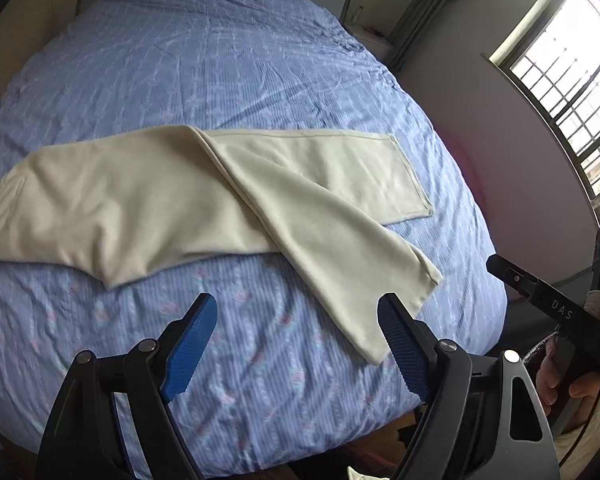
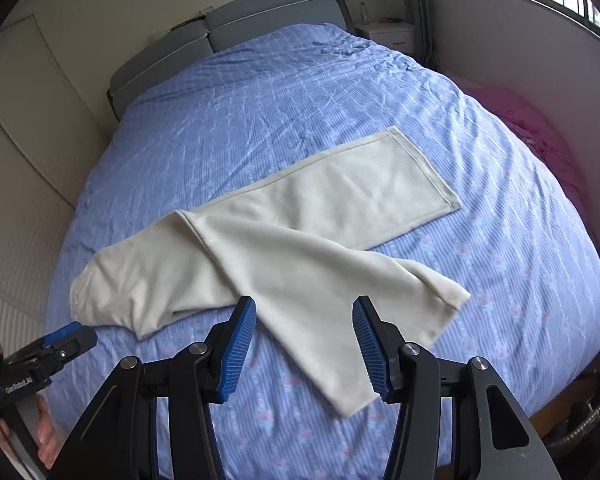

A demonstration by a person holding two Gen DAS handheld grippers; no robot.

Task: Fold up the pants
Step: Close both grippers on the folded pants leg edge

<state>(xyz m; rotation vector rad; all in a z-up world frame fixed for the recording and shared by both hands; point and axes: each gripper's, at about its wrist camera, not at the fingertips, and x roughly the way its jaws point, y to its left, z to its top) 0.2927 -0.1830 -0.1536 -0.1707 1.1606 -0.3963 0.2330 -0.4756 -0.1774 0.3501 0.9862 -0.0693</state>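
Cream pants (image 1: 148, 200) lie flat on a blue bedspread (image 1: 220, 60), waistband at the left, legs spread to the right. One leg lies straight toward the far right; the other crosses over it and slants to the near edge. The pants also show in the right wrist view (image 2: 300, 264). My left gripper (image 1: 298, 320) is open and empty, above the bed just in front of the near leg's hem. My right gripper (image 2: 304, 320) is open and empty, hovering over the near leg. Each gripper shows at the edge of the other's view, right (image 1: 516, 276) and left (image 2: 72, 336).
The bed's grey headboard (image 2: 260, 16) is at the far end, with a white nightstand (image 2: 392, 34) beside it. A barred window (image 1: 564, 92) and wall are at the right. Pink fabric (image 2: 532, 120) lies along the bed's right side. A white cabinet wall (image 2: 28, 152) stands at the left.
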